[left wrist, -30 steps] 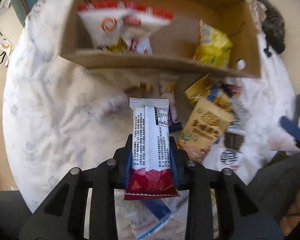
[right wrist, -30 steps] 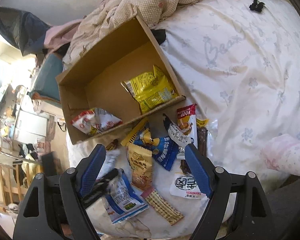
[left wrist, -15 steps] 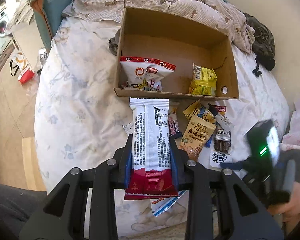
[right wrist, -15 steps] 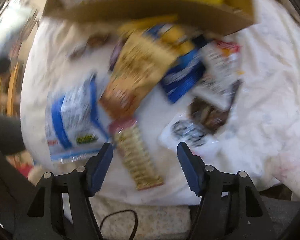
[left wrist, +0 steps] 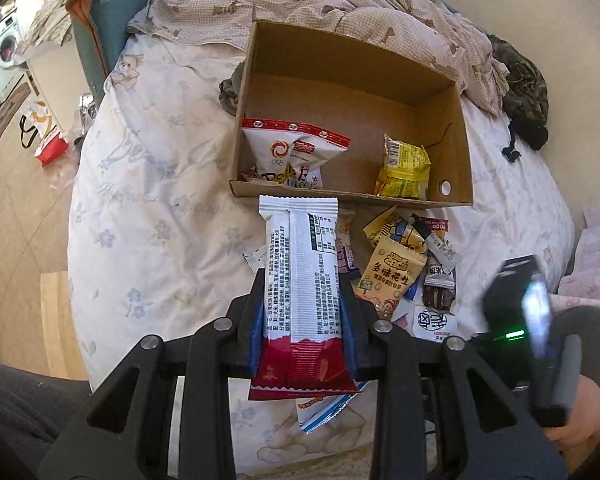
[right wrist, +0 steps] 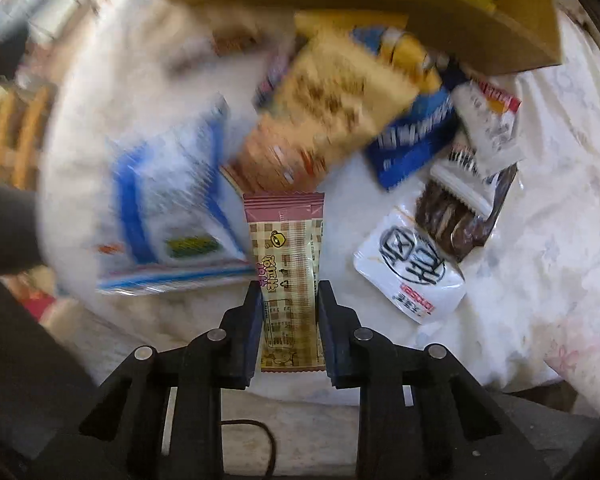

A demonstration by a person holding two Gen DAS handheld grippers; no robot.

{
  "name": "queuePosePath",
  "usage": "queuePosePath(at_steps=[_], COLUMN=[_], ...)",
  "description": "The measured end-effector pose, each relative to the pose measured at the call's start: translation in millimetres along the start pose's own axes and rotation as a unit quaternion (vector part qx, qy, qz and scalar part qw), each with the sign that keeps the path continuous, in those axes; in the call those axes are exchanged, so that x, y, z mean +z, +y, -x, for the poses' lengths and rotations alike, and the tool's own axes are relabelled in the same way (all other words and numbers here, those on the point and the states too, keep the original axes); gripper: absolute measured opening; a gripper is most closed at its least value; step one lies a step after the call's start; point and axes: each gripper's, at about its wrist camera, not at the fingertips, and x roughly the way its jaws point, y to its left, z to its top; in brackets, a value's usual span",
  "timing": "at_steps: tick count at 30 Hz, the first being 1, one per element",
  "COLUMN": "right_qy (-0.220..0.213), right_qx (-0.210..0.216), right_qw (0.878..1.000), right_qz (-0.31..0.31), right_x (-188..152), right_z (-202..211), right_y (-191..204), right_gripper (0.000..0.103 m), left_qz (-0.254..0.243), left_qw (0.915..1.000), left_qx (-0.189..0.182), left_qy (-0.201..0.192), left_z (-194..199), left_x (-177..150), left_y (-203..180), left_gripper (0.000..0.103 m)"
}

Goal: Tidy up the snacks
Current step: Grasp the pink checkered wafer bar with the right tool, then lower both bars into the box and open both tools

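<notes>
My left gripper [left wrist: 303, 296] is shut on a long white-and-red snack bar [left wrist: 300, 280], held above the bed in front of the cardboard box [left wrist: 340, 194]. The box holds a white-and-red bag [left wrist: 292, 154] and a yellow packet [left wrist: 404, 168]. My right gripper [right wrist: 289, 300] is shut on a checked pink-and-cream wafer bar [right wrist: 288, 264], low over the snack pile. The right gripper's body also shows in the left wrist view [left wrist: 520, 312]. Loose snacks lie on the sheet: a yellow peanut bag [left wrist: 388, 276], a blue-and-white packet [right wrist: 168, 208], a white sachet [right wrist: 412, 272].
The bed's floral sheet [left wrist: 148, 208] spreads left of the box. A checked blanket [left wrist: 340, 4] is bunched behind the box. A dark garment [left wrist: 524, 92] lies at the far right. The floor [left wrist: 16, 208] drops off to the left.
My right gripper dropped to the pile and closed on the checked wafer bar. My left gripper lifted back from the box with its snack bar, then held nearly still.
</notes>
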Motion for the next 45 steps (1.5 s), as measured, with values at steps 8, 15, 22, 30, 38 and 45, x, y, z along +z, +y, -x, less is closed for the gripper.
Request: queuePosePath(at_steps=[8,15,22,30,38,45], right_qy=[-0.13,-0.227,-0.283,-0.37,-0.357,-0.34], right_qx=[0.071,0.111,0.143,0.146,0.152,0.126], right_qw=[0.988,0.966,0.944,0.898,0.897,0.912], right_qz=[-0.031,-0.057,-0.092,-0.186,-0.21,-0.192], right_x=[-4,4,3,-8,23,57], right_z=[60,111,132,162,159,151], right_y=[-12,-24,-33,-78,-100,-102], right_gripper=[0.027,0.027,0.028,0.027,0.027,0.027], left_qz=[0.018,0.022,0.022,0.058,0.026,-0.009], left_qw=[0.9995,0.9981,0.9961,0.991,0.996,0.9956], left_qx=[0.023,0.041,0.055,0.06,0.05,0.067], left_qy=[-0.016,-0.039,-0.066,-0.104,-0.07,-0.065], left_z=[1,5,8,22,-3,-33], left_x=[1,3,3,19,44,73], left_y=[9,11,12,25,9,-14], left_gripper=[0.027,0.027,0.027,0.027,0.027,0.027])
